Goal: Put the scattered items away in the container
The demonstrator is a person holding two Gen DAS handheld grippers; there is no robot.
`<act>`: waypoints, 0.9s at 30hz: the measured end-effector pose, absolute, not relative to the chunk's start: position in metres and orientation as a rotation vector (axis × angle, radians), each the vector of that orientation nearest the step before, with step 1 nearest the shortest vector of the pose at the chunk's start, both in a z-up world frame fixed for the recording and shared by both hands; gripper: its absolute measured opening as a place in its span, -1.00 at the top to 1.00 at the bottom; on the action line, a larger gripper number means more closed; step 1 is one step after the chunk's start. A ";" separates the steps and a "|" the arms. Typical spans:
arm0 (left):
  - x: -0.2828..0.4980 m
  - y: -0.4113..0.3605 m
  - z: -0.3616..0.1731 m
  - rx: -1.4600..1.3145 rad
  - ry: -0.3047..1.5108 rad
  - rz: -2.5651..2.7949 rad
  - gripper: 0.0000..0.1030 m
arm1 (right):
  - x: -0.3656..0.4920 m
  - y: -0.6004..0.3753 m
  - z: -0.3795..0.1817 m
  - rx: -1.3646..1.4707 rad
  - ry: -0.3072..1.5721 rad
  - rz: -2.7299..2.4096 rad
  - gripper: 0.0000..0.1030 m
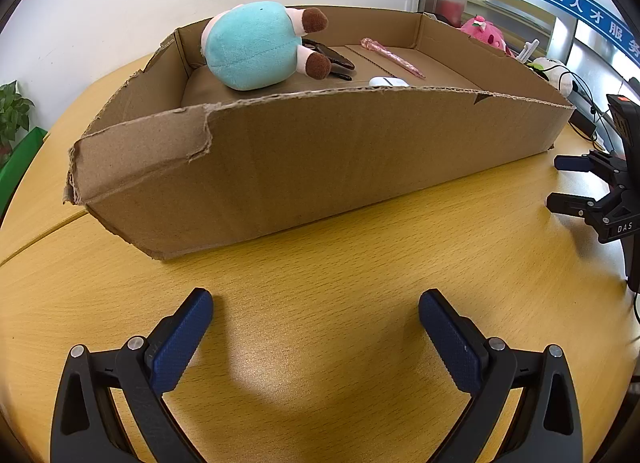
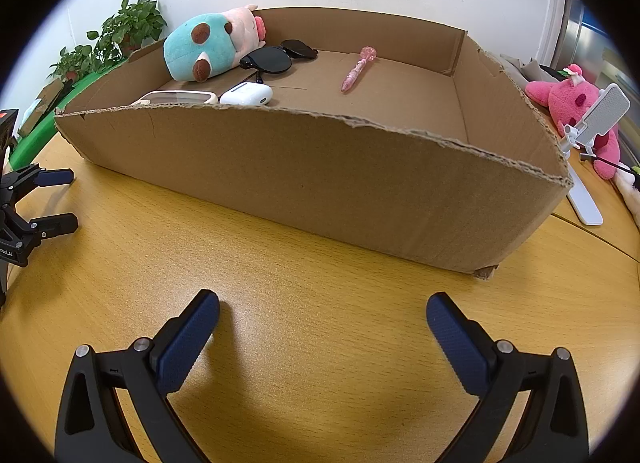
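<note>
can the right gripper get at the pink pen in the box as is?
Probably yes, from above. The right gripper is open and empty, low over the table in front of the cardboard box. The pink pen lies alone on the box floor; only the near wall blocks a straight approach.

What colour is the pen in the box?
Pink; the pen shows best in the right wrist view.
</note>
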State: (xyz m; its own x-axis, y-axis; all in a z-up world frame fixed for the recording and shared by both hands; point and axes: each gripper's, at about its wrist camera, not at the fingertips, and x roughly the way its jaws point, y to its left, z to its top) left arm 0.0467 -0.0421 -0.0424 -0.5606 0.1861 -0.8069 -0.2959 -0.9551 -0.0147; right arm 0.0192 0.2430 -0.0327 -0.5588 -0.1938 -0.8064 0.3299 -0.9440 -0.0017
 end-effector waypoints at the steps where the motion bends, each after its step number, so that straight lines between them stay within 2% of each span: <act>1: 0.047 -0.042 -0.042 -1.297 0.177 2.551 -1.00 | 0.019 0.243 -0.033 1.281 0.219 -2.528 -1.00; 27: 0.039 -0.030 -0.043 -1.293 0.186 2.542 -1.00 | 0.020 0.242 -0.034 1.282 0.219 -2.530 -1.00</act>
State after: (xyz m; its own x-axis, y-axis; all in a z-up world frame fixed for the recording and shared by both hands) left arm 0.0392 -0.0303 -0.0434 -0.5588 0.1908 -0.8071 -0.3063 -0.9518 -0.0129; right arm 0.0198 0.2424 -0.0341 -0.5590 -0.1926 -0.8065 0.3285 -0.9445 -0.0021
